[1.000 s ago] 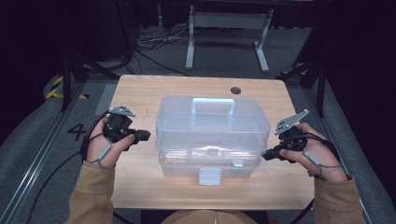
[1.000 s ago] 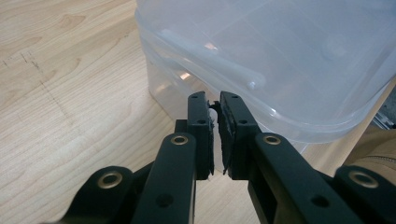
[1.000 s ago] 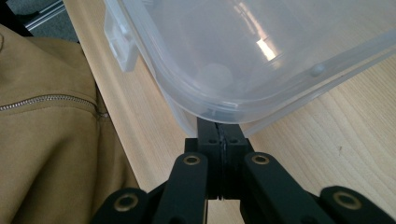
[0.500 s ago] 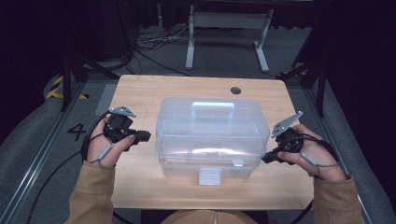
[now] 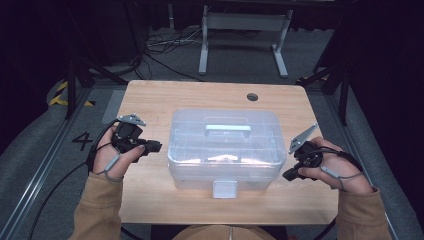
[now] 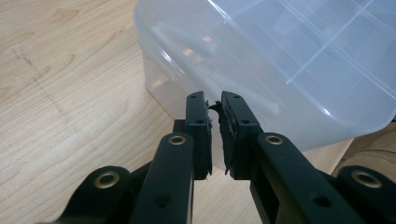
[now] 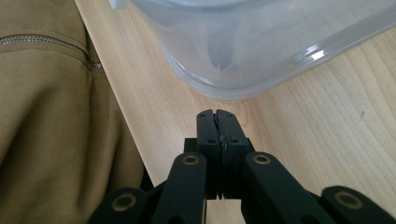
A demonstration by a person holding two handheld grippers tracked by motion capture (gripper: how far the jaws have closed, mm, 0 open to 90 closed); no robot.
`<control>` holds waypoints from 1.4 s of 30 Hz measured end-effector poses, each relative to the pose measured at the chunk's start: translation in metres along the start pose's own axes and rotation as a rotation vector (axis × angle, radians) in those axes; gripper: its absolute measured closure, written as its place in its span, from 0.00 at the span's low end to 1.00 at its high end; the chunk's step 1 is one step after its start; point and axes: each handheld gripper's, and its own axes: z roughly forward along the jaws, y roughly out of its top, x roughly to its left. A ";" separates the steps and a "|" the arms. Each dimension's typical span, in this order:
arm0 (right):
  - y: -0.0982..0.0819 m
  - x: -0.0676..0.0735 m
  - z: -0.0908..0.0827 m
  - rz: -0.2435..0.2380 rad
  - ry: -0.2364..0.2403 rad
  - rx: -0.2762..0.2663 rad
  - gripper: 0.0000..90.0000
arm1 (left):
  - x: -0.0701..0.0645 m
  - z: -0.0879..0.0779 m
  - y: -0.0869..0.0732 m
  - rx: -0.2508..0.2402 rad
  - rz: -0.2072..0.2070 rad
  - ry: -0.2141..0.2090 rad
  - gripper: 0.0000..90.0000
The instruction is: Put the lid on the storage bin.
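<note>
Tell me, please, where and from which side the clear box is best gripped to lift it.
Probably by the handle on top of the box, coming from above. It is a narrow bar lying flat across the middle of the lid, slim enough for jaws to close around, while the box walls look too wide and smooth. The right gripper and left gripper sit beside it, holding nothing.

Left gripper [image 5: 155,146] jaws nearly closed; right gripper [image 5: 286,175] jaws together.

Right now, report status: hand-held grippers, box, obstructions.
Left hand-held gripper slightly ajar, empty, beside clear box. Right hand-held gripper shut, empty, off box's other side. Box lid down, front latch unobstructed.
</note>
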 end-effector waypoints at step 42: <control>-0.024 -0.045 -0.048 0.276 -0.286 -0.579 0.61 | 0.012 -0.005 -0.013 -0.073 -0.033 0.078 0.82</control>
